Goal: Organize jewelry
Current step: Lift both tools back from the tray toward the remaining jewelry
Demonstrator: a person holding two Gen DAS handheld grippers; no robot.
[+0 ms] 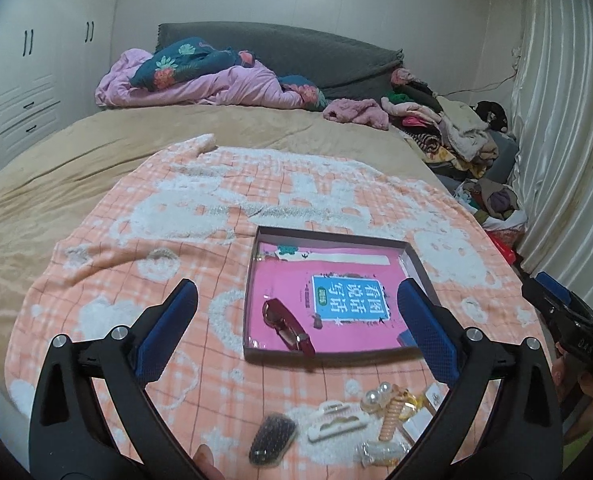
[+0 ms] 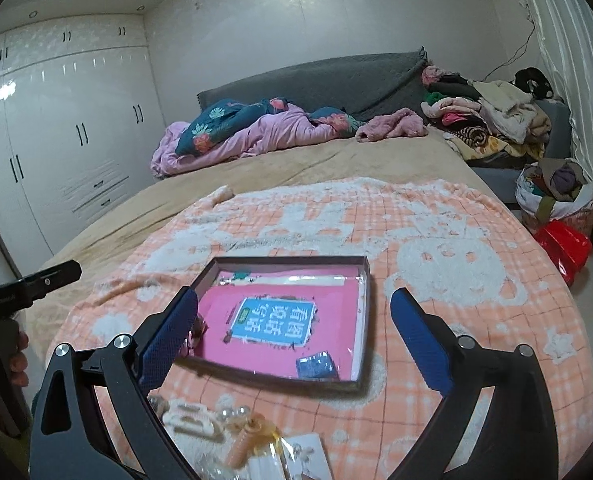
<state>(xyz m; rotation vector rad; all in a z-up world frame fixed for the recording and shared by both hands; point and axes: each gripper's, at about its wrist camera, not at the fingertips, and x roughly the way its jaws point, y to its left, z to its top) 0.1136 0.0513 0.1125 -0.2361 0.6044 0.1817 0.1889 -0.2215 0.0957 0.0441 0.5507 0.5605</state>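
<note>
I hold my left hand-held gripper [image 1: 296, 322] level above the peach checked blanket [image 1: 108, 280] on the bed, blue-padded fingers spread wide and empty. My right hand-held gripper [image 2: 294, 338] hovers likewise, spread and empty. Both aim at the shallow dark-rimmed cardboard box [image 1: 252, 276] holding a dark red hair clip [image 1: 288, 326]. The loose jewelry pile [image 1: 380, 416] lies just below my left fingers.

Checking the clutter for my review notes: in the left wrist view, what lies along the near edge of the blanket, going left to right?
Dark oval hair clip → white claw clip → pearl clip → peach spiral hair tie. The packets further right overlap, so their order is unclear.
</note>
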